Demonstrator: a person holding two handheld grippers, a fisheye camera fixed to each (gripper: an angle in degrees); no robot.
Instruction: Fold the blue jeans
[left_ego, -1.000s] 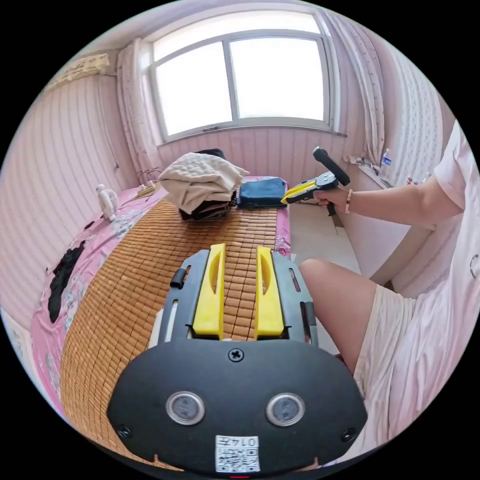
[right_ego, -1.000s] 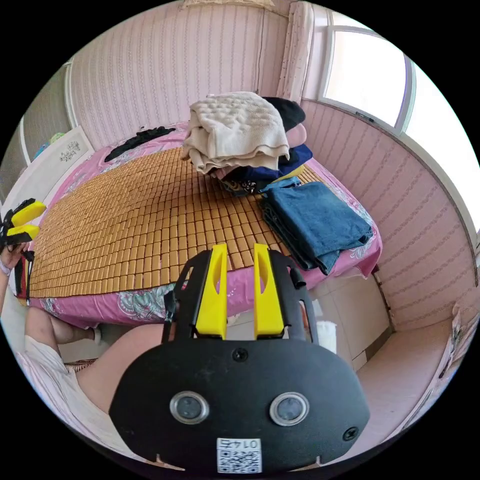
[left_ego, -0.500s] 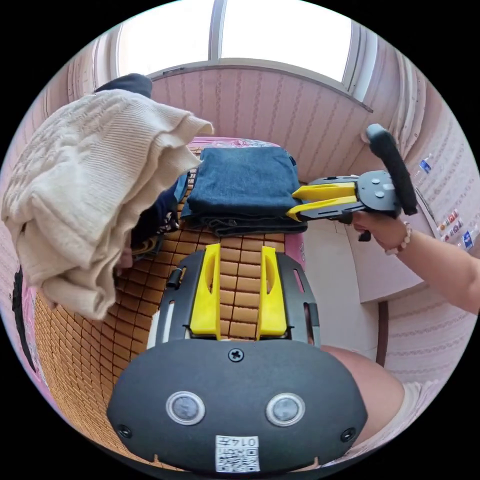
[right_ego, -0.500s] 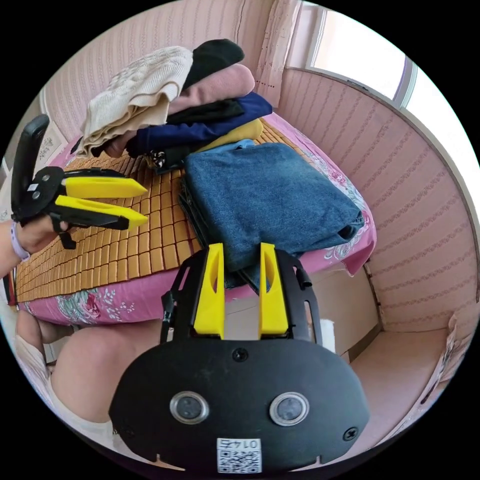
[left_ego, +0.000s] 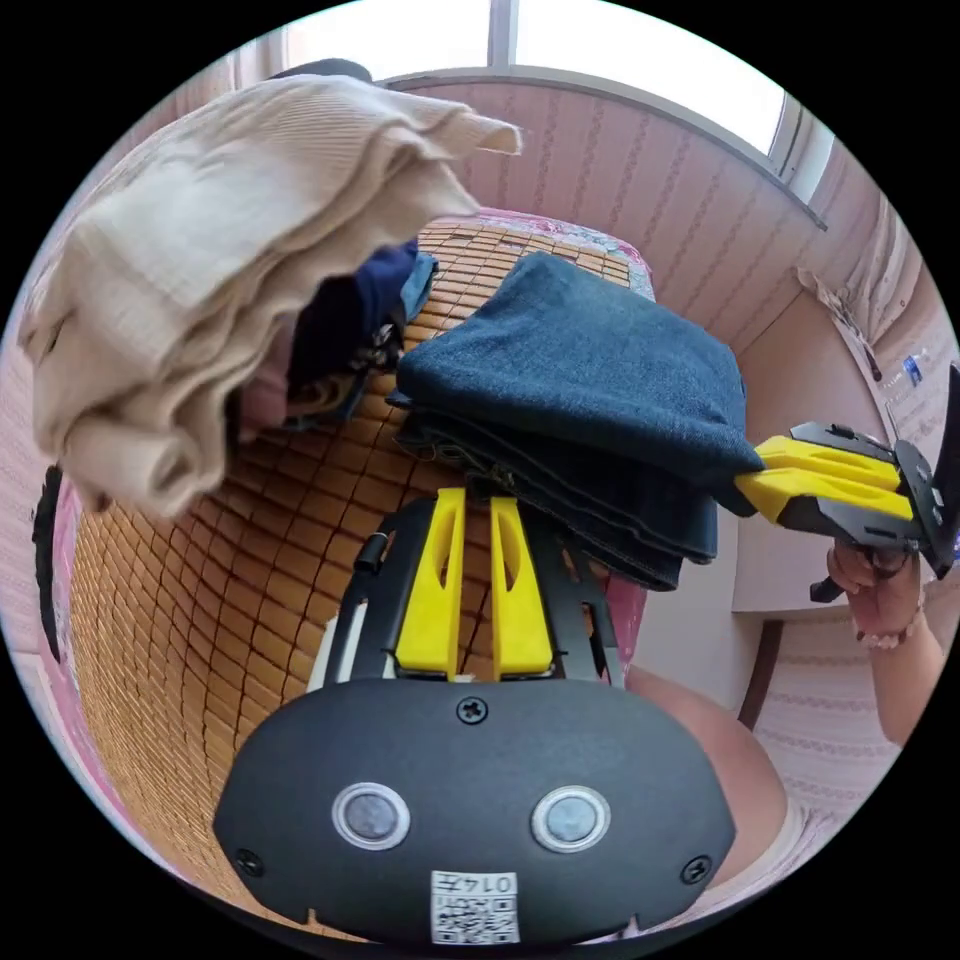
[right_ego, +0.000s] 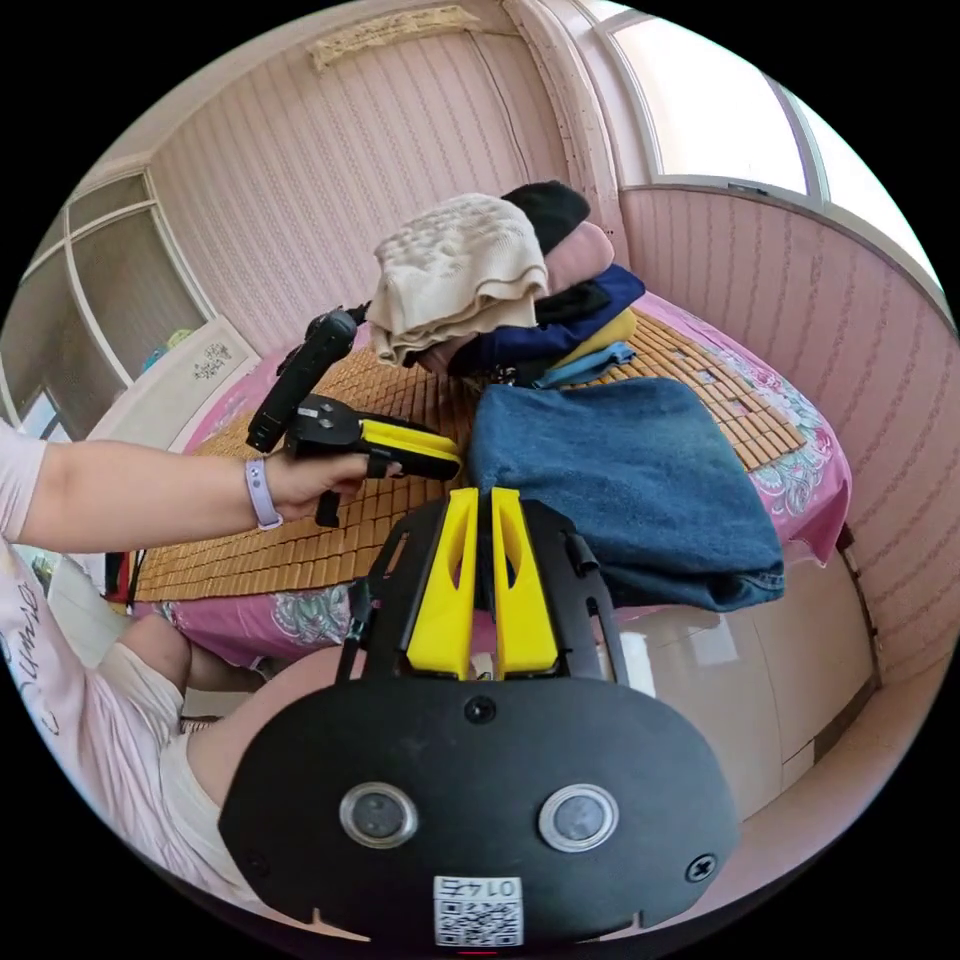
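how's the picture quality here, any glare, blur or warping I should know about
Left gripper view: the window is blown out to white, and the cream knit pile looms soft and slightly blurred near the lens; the blue jeans stay sharp. Right gripper view: the window is overexposed too, fisheye bends the striped wall, and lighting on the jeans is even.
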